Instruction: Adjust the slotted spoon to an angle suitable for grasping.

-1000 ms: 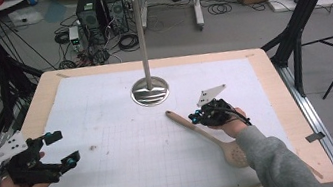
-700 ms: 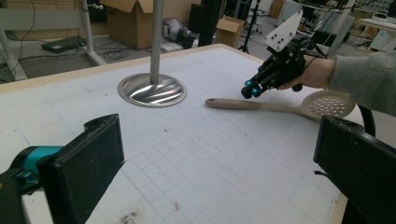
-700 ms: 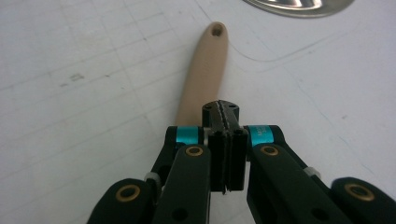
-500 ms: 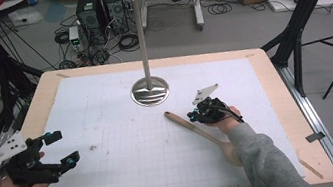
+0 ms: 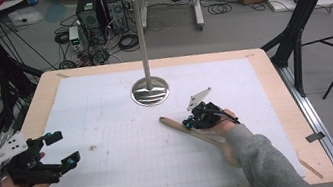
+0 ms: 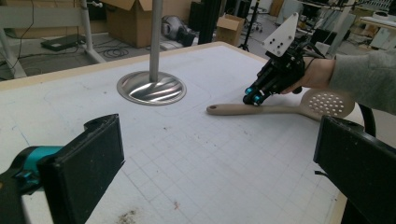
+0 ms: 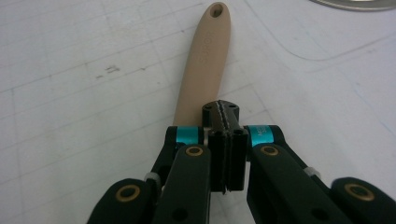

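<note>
I am holding the right gripper (image 5: 190, 121) low over the handle of a beige slotted spoon (image 5: 188, 129), tipped down toward it. In the right gripper view its two jaws are pressed flat against each other with nothing between them, and their tips (image 7: 222, 112) are sitting right above the spoon handle (image 7: 204, 60), at about its middle; I cannot tell whether they are touching it. In the left gripper view the same gripper (image 6: 256, 96) is pointing down at the handle from the far side.

The spoon (image 6: 261, 108) is lying flat on the white gridded mat (image 5: 112, 147), on the right half of the table (image 5: 274, 81). Its handle end, with a hanging hole, is pointing toward the round steel base of a stand (image 5: 150, 90), close to it but apart. Its perforated bowl (image 6: 328, 103) is lying nearest my right hand (image 5: 222, 121), under the wrist.

My left gripper (image 5: 62, 150) is hovering over the near left corner of the mat, well apart from the spoon. Its jaws are standing wide open, empty, one pad (image 6: 88, 172) at each side of the left gripper view.

The stand's pole (image 5: 140, 32) is rising upright from the base at the middle of the table's far side.
</note>
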A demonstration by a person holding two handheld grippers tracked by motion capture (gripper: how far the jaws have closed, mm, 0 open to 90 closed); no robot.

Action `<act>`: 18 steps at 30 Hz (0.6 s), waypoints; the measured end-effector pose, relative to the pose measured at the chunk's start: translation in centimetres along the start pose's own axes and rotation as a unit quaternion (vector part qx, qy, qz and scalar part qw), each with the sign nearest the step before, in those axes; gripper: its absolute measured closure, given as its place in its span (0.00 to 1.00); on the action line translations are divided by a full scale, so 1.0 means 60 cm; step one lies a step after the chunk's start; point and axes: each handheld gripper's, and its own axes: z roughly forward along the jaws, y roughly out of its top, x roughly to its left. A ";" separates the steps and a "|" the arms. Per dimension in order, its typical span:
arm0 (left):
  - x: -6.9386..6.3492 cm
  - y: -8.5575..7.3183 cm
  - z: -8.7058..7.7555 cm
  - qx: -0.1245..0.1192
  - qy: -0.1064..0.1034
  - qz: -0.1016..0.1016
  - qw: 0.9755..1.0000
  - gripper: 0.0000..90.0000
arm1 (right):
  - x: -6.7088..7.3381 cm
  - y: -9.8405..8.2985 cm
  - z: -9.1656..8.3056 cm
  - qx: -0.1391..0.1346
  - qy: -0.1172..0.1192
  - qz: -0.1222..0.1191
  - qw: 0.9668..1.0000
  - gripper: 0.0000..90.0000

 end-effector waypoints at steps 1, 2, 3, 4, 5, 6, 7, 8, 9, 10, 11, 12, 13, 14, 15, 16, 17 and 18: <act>0.000 0.000 0.000 0.000 -0.001 0.001 1.000 0.02 | 0.002 0.002 0.001 0.002 0.004 -0.003 1.000 1.00; 0.000 0.000 0.000 0.000 -0.001 0.000 1.000 0.02 | 0.005 0.003 0.001 0.004 0.006 -0.007 1.000 1.00; 0.000 0.000 0.000 0.000 -0.001 0.001 1.000 0.02 | 0.008 0.005 0.002 0.004 0.010 -0.011 1.000 1.00; 0.000 0.000 0.001 0.000 -0.001 0.001 1.000 0.02 | 0.011 0.007 0.002 0.008 0.015 -0.018 1.000 1.00; 0.000 0.000 0.001 0.001 -0.001 0.001 1.000 0.02 | 0.015 0.009 0.004 0.010 0.019 -0.024 0.999 1.00; 0.000 0.000 0.001 0.002 0.000 0.002 1.000 0.02 | 0.020 0.011 0.006 0.014 0.026 -0.035 0.999 1.00; 0.000 -0.001 0.001 0.002 -0.001 0.002 1.000 0.02 | 0.025 0.015 0.009 0.021 0.035 -0.047 0.998 1.00; 0.000 0.000 0.001 0.003 -0.001 0.002 1.000 0.02 | 0.031 0.017 0.012 0.027 0.041 -0.052 0.997 1.00; -0.001 0.000 0.001 0.002 -0.001 0.002 1.000 0.02 | 0.035 0.019 0.014 0.031 0.045 -0.057 0.997 1.00; -0.001 0.000 0.001 0.001 -0.001 0.002 1.000 0.02 | 0.037 0.021 0.016 0.033 0.043 -0.066 0.996 1.00; -0.002 0.000 0.001 0.002 -0.002 0.001 1.000 0.02 | 0.037 0.023 0.015 0.029 0.040 -0.071 0.996 1.00; -0.002 0.000 0.001 0.001 -0.002 0.001 1.000 0.02 | 0.037 0.025 0.014 0.024 0.038 -0.065 0.997 1.00; -0.001 0.000 0.000 0.001 -0.002 0.002 1.000 0.02 | 0.036 0.027 0.010 0.018 0.036 -0.064 0.997 1.00; -0.001 0.000 0.001 0.000 -0.002 0.001 1.000 0.02 | 0.034 0.028 0.004 0.011 0.032 -0.062 0.997 1.00; 0.000 0.000 0.001 0.000 -0.002 0.001 1.000 0.02 | 0.032 0.028 -0.003 0.004 0.033 -0.060 0.998 1.00; 0.000 0.000 0.001 0.001 -0.002 0.001 1.000 0.02 | 0.030 0.029 -0.010 -0.002 0.031 -0.060 0.998 1.00; 0.001 0.000 0.001 0.001 -0.001 0.002 1.000 0.02 | 0.029 0.028 -0.018 -0.005 0.026 -0.059 0.998 1.00; 0.000 0.000 0.001 0.001 -0.001 0.001 1.000 0.02 | 0.028 0.027 -0.027 -0.009 0.023 -0.059 0.998 1.00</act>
